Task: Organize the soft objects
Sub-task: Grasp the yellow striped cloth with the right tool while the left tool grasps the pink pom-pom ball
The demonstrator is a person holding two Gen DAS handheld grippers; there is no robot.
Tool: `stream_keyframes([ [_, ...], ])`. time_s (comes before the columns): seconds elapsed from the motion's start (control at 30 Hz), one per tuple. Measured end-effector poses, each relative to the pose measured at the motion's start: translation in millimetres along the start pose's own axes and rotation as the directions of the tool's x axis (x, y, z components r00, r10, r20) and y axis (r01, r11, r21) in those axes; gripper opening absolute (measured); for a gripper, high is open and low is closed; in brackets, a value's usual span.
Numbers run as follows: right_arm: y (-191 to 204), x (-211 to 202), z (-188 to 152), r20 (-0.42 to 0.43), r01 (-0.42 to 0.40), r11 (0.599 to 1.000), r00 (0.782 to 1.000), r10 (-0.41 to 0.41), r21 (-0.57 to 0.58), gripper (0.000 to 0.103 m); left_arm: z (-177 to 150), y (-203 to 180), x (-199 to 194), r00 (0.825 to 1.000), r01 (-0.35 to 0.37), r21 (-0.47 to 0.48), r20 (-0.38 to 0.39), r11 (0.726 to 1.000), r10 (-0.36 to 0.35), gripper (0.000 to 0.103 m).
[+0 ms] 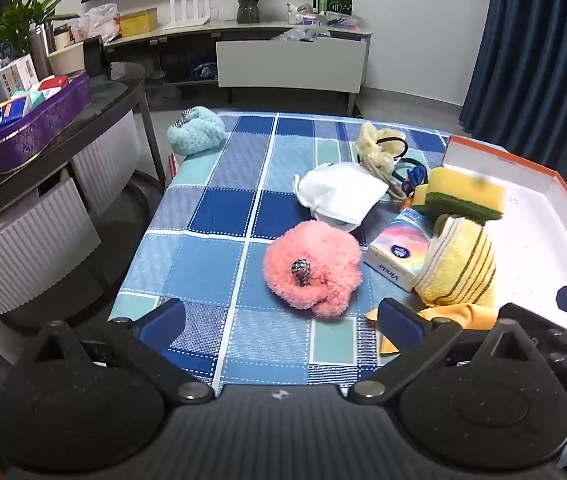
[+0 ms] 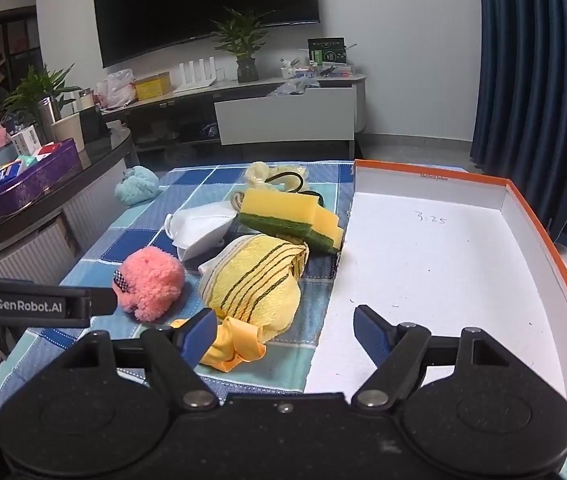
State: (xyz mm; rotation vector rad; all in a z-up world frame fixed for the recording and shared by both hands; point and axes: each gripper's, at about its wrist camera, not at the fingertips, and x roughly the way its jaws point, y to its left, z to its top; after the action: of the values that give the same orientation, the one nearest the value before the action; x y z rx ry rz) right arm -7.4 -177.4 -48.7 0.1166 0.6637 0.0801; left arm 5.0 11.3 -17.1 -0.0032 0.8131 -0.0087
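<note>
Soft items lie on a blue checked cloth [image 1: 219, 240]: a pink fluffy scrunchie [image 1: 315, 266] [image 2: 151, 284], a white face mask [image 1: 341, 194] [image 2: 203, 230], a yellow striped towel [image 1: 461, 268] [image 2: 257, 280], yellow-green sponges [image 1: 465, 194] [image 2: 291, 216], a tissue pack [image 1: 401, 252], a crumpled yellow cloth [image 2: 235, 344], a cream scrunchie [image 1: 377, 146] and a light blue fluffy scrunchie [image 1: 195, 130] [image 2: 137, 184]. My left gripper [image 1: 283, 320] hangs open just short of the pink scrunchie. My right gripper [image 2: 285, 334] is open over the near edge of the white box [image 2: 443, 264], holding nothing.
The orange-rimmed white box [image 1: 555, 236] sits to the right of the cloth, with nothing in it. A dark side table with a purple tray [image 1: 23, 136] of packets stands at the left. A TV cabinet [image 2: 283, 116] and a blue curtain [image 2: 531, 80] are behind.
</note>
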Motion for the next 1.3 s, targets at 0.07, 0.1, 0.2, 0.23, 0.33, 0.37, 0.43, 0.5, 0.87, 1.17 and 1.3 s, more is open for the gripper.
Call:
stream_keyframes([
  [0.07, -0.8, 1.3, 0.1, -0.006, 0.002, 1.000, 1.000, -0.002, 0.003, 0.089, -0.2, 0.0, 2.5, 1.000, 0.005, -0.002, -0.004, 1.000, -0.005, 0.103],
  [0.1, -1.0, 2.2, 0.1, -0.011, 0.002, 1.000, 1.000, -0.002, 0.002, 0.089, -0.5, 0.7, 2.9, 1.000, 0.011, -0.003, -0.003, 1.000, -0.011, 0.103],
  [0.2, -2.5, 3.1, -0.2, -0.011, -0.008, 1.000, 1.000, 0.008, 0.011, 0.089, -0.5, 3.6, 3.9, 1.000, 0.014, -0.010, 0.004, 1.000, -0.014, 0.103],
  [0.23, -3.0, 3.4, 0.3, -0.012, -0.014, 1.000, 1.000, 0.014, 0.015, 0.089, -0.2, 4.8, 5.3, 1.000, 0.017, -0.014, 0.002, 1.000, -0.017, 0.103],
  [0.33, -2.6, 4.8, 1.0, -0.008, -0.019, 1.000, 1.000, 0.019, 0.011, 0.089, 0.7, 7.0, 10.8, 1.000, 0.017, -0.016, -0.008, 1.000, -0.017, 0.103],
  [0.37, -2.4, 5.5, 0.9, -0.008, -0.017, 1.000, 1.000, 0.017, 0.008, 0.089, 0.7, 7.5, 11.9, 1.000, 0.015, -0.018, -0.010, 1.000, -0.015, 0.103],
  [0.43, -3.2, 7.9, -0.2, -0.013, -0.020, 1.000, 1.000, 0.020, 0.008, 0.089, 0.7, 7.8, 14.7, 1.000, 0.023, -0.018, -0.015, 1.000, -0.023, 0.103],
  [0.5, -4.3, 10.4, -1.3, -0.023, -0.024, 1.000, 0.999, 0.024, 0.017, 0.089, 0.9, 6.9, 17.2, 1.000, 0.024, -0.012, -0.020, 1.000, -0.024, 0.103],
  [0.87, 2.7, 18.6, -2.8, -0.053, -0.070, 0.998, 0.996, 0.070, 0.008, 0.089, 2.2, 8.2, 28.6, 0.999, 0.030, 0.000, -0.037, 1.000, -0.030, 0.103],
  [1.17, 12.6, 21.6, -2.0, -0.063, -0.085, 0.996, 0.994, 0.084, -0.001, 0.089, 5.9, 8.7, 33.4, 0.999, 0.032, 0.004, -0.039, 0.999, -0.032, 0.103],
  [1.3, 14.3, 22.7, -2.5, -0.073, -0.087, 0.996, 0.994, 0.087, -0.003, 0.089, 7.1, 8.9, 34.7, 0.999, 0.031, 0.006, -0.038, 0.999, -0.031, 0.103],
])
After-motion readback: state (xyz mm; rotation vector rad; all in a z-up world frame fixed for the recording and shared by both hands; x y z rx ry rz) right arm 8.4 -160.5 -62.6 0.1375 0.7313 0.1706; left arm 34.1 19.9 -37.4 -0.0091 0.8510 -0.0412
